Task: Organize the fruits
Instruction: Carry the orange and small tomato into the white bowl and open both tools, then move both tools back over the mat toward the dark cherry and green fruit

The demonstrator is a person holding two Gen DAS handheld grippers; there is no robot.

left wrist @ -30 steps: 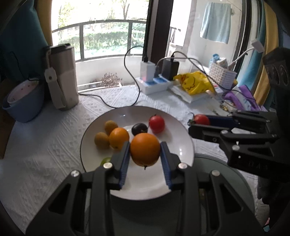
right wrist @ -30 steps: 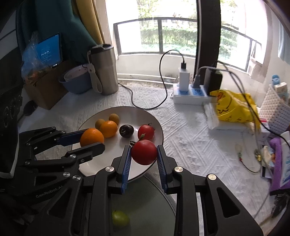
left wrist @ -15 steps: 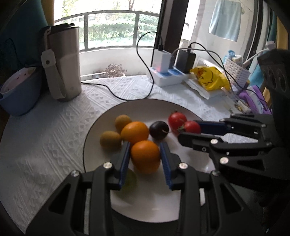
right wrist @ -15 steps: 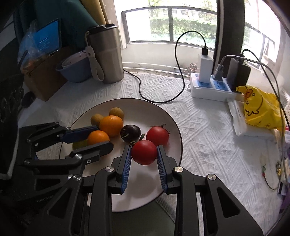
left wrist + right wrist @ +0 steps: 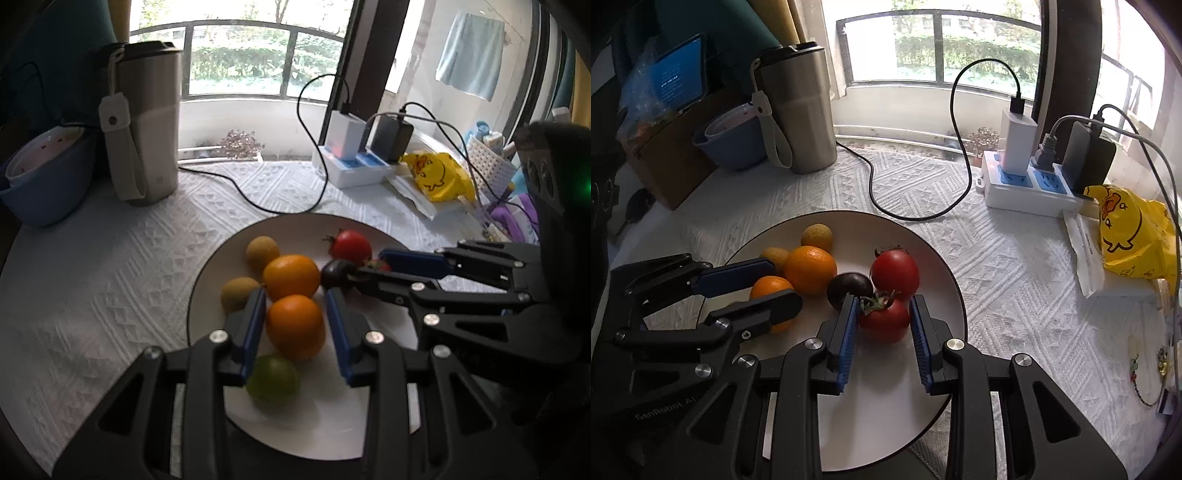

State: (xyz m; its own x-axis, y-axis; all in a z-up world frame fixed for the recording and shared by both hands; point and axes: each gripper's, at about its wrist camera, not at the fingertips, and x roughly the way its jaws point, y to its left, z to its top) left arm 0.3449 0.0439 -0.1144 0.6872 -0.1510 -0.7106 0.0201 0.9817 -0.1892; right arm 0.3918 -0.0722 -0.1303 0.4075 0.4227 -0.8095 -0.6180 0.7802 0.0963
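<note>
We angle both tools steeply down over the white plate (image 5: 207,295). The left gripper (image 5: 295,325), lower centre of its view, has its blue pads flanking an orange (image 5: 294,326) resting on the plate, with slight gaps showing. The right gripper (image 5: 884,325) pinches a red tomato (image 5: 884,319) at the plate's near side.

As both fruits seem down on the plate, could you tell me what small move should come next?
Probably open both: the left hand-held gripper brackets the round orange, which seems to rest on the white round plate, and the right hand-held gripper clamps the red tomato there.
</note>
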